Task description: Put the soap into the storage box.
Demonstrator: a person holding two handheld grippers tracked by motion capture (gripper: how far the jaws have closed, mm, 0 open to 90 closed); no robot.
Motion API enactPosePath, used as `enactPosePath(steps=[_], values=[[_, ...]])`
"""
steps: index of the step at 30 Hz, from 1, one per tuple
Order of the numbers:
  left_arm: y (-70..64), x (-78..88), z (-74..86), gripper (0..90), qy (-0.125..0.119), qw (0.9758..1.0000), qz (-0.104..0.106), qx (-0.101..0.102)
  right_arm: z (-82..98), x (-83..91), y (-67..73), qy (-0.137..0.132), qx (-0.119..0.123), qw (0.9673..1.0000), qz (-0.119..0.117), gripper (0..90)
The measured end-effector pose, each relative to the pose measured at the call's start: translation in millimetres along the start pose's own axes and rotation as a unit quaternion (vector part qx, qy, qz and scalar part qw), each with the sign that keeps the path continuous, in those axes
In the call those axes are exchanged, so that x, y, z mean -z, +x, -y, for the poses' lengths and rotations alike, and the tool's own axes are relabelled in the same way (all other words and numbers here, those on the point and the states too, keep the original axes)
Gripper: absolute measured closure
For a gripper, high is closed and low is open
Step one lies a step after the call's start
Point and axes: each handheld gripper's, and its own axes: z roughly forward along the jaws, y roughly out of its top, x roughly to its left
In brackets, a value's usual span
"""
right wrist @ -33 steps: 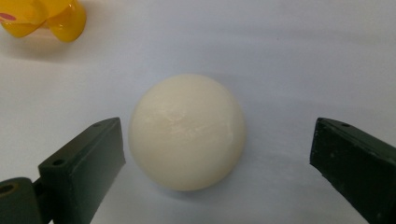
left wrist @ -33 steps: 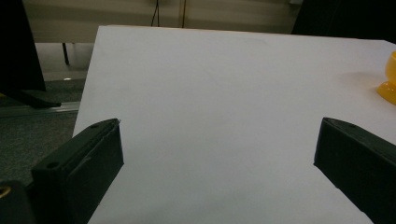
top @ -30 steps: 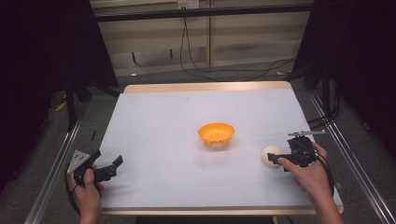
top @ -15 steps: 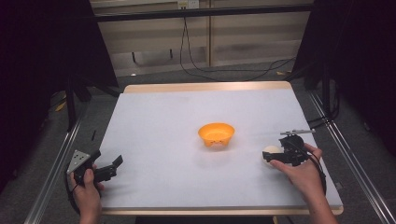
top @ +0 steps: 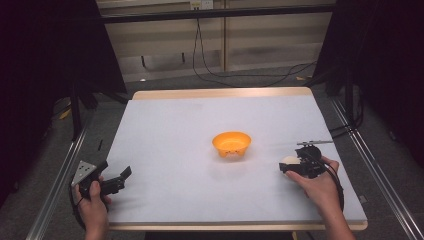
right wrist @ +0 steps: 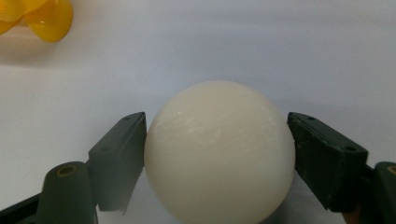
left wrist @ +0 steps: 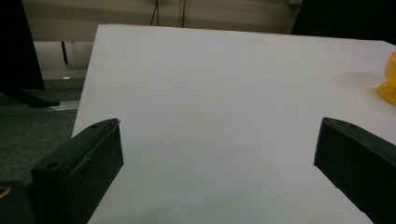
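From the high view, the right tongs (top: 291, 168) sit near the right edge of the white surface (top: 200, 130), held in the person's right hand (top: 317, 185). A cream ball (top: 288, 162) shows at their tip, lying on the surface to the right of the orange bowl (top: 231, 143) and a little nearer the person, apart from the bowl. The left tongs (top: 122, 177) rest over the near left corner of the surface in the left hand (top: 92, 202), well apart from both ball and bowl, with their jaws spread.

In the left gripper view, the left tongs (left wrist: 217, 158) stand wide open with only bare surface (left wrist: 210, 93) between the two black jaws. The bowl (left wrist: 388, 77) peeks in at the right edge.

In the right gripper view, the right tongs (right wrist: 217, 140) have just been closing, and the ball (right wrist: 219, 154) sits squarely between the jaws. Both pads meet its sides, left and right, so the tongs clasp the ball. The ball rests on the surface (right wrist: 233, 46), and part of the bowl (right wrist: 37, 18) appears at the upper left corner, well clear of the ball.
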Motion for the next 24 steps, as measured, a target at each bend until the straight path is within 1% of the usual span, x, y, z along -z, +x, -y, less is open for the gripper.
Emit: enactPosePath(steps=[9, 14, 20, 24], values=[[0.0, 0.0, 0.0, 1.2, 0.0, 1.0, 0.0, 0.0, 4.7, -7.3, 1.9, 0.009, 0.001, 0.9999, 0.012, 22.0], [-0.2, -0.1, 0.0, 1.2, 0.0, 1.0, 0.0, -0.001, 5.7, -7.7, 3.0, 0.005, 0.005, 0.9998, 0.016, 23.3], [0.0, 0.0, 0.0, 1.1, 0.0, 1.0, 0.0, 0.0, 5.4, -7.2, 2.2, 0.006, 0.009, 0.9999, 0.014, 23.6], [-0.1, -0.5, 0.0, 1.2, -0.002, 1.0, 0.0, 0.004, 5.0, -6.8, 0.9, 0.006, 0.005, 0.9999, 0.009, 23.7]])
